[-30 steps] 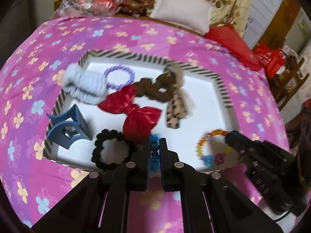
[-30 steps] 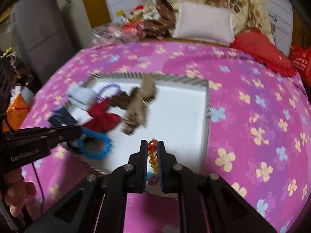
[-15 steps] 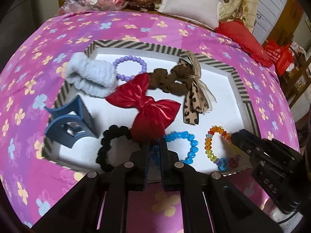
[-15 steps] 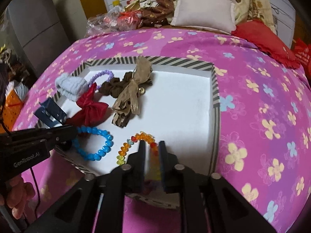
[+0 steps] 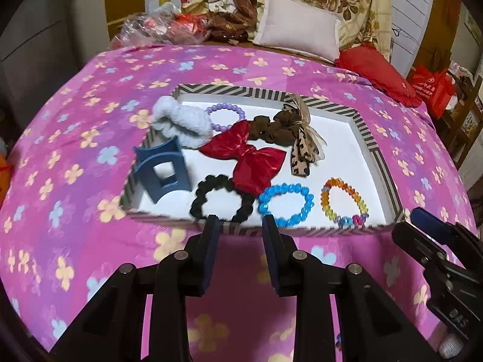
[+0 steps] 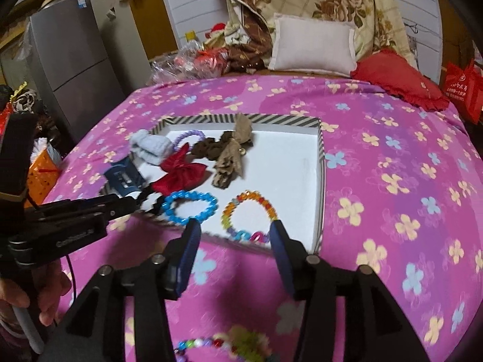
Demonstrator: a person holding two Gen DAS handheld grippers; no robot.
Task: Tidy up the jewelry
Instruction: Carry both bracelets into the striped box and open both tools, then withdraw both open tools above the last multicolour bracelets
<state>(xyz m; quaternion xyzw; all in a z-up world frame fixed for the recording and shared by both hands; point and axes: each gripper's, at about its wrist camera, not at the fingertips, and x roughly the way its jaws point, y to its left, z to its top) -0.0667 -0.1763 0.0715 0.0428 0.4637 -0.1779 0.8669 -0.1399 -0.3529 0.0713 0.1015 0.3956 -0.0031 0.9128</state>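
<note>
A white tray with a striped rim (image 5: 374, 154) (image 6: 320, 150) lies on the pink flowered bedspread. Inside lie a blue bead bracelet (image 5: 305, 194) (image 6: 211, 200), a rainbow bead bracelet (image 5: 359, 199) (image 6: 265, 205), a black scrunchie (image 5: 199, 199), a red bow (image 5: 253, 160) (image 6: 181, 172), a blue claw clip (image 5: 163, 172), a pale fluffy scrunchie (image 5: 181, 122), a purple bracelet (image 5: 223, 110) and a brown scrunchie with leopard ribbon (image 5: 283, 129). My left gripper (image 5: 238, 220) hangs just before the tray's near rim, jaws opening and empty. My right gripper (image 6: 234, 226) is likewise opening, empty, in front of the rainbow bracelet.
A white pillow (image 5: 299, 27), a red cushion (image 5: 377, 72) and a floral quilt sit at the bed's far end. A grey fridge (image 6: 72, 63) stands at left. More coloured beads (image 6: 223, 344) lie on the bedspread below my right gripper. A hand (image 6: 42, 292) holds the left tool.
Both grippers let go of their bracelets, opened and drew back from the tray. The blue and rainbow bracelets now lie flat near the tray's front edge.
</note>
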